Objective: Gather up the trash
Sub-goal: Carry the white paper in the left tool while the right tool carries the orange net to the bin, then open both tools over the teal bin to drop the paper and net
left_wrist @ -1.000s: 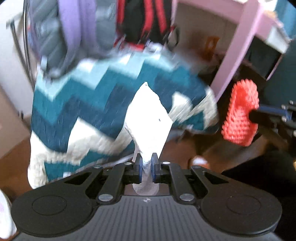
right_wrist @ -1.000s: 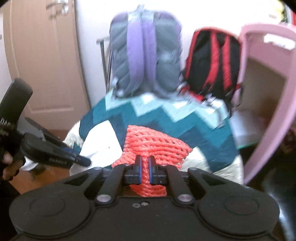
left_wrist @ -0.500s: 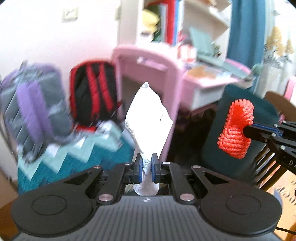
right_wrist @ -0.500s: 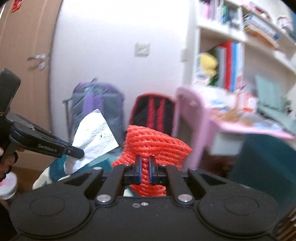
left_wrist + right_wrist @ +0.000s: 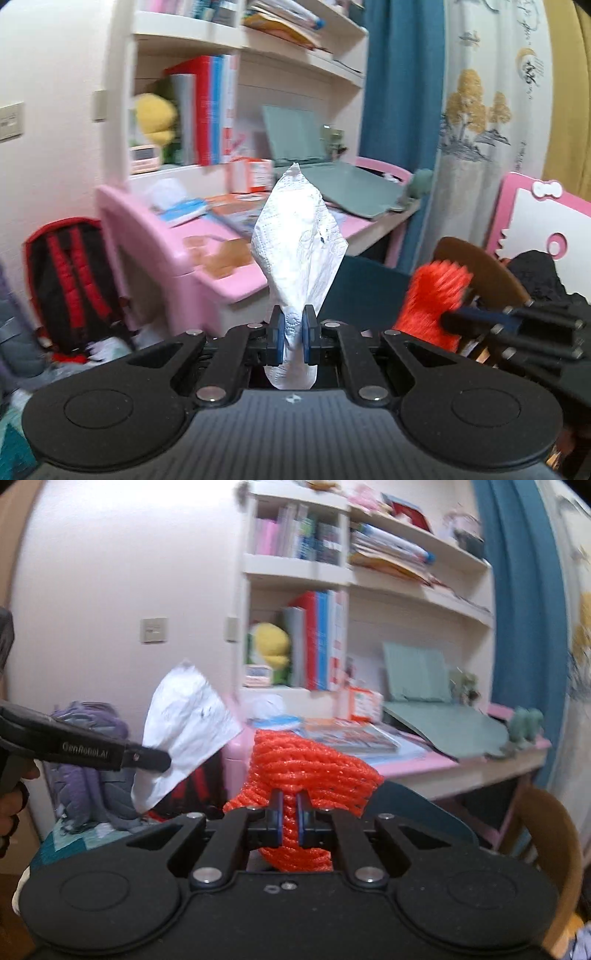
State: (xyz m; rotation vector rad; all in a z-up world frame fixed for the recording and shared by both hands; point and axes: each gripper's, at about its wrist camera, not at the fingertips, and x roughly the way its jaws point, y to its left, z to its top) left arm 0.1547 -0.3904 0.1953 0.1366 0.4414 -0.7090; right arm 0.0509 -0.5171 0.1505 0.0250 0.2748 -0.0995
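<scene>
My left gripper (image 5: 292, 334) is shut on a crumpled white paper tissue (image 5: 299, 236) that stands up above the fingers. My right gripper (image 5: 289, 818) is shut on a red foam net (image 5: 310, 768). In the left wrist view the red net (image 5: 434, 295) and the right gripper (image 5: 448, 319) show at the right, blurred. In the right wrist view the left gripper (image 5: 162, 762) shows at the left, holding the white tissue (image 5: 184, 720). Both are held in the air, in front of a pink desk.
A pink desk (image 5: 229, 269) with papers and a green laptop (image 5: 325, 166) stands ahead, under white bookshelves (image 5: 332, 572). A black-and-red backpack (image 5: 66, 280) leans at the left. A wooden chair (image 5: 543, 830) and blue curtain (image 5: 399, 92) are at the right.
Both grippers have swung up and to the right, away from the zigzag blanket and backpacks toward the desk and shelves. Each still holds its piece of trash.
</scene>
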